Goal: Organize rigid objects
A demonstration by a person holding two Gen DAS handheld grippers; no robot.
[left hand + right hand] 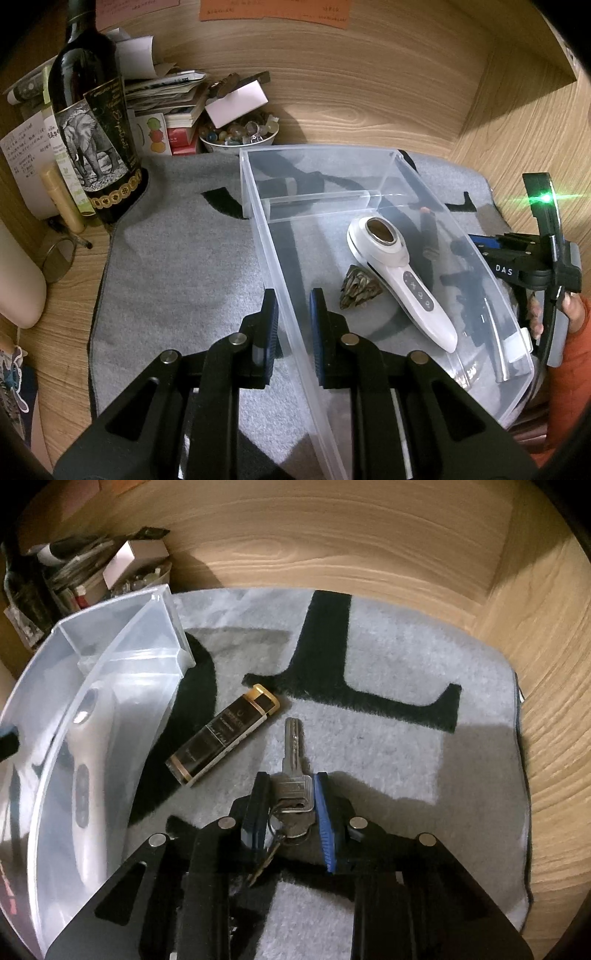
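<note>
Right fingers [290, 805], angled steeply down, pinch key [293, 775] on towel [406, 757].

A clear plastic bin [388, 177] stands on the grey mat, with a low divider across its far end. Inside lie a white handheld device [402, 273] (round head toward the divider) and a small brownish cone-shaped piece [358, 288] touching its handle. Beside the bin lie a black-and-gold lighter [225, 734], flat and slanted, and a silver key [293, 760] on a ring.
</note>
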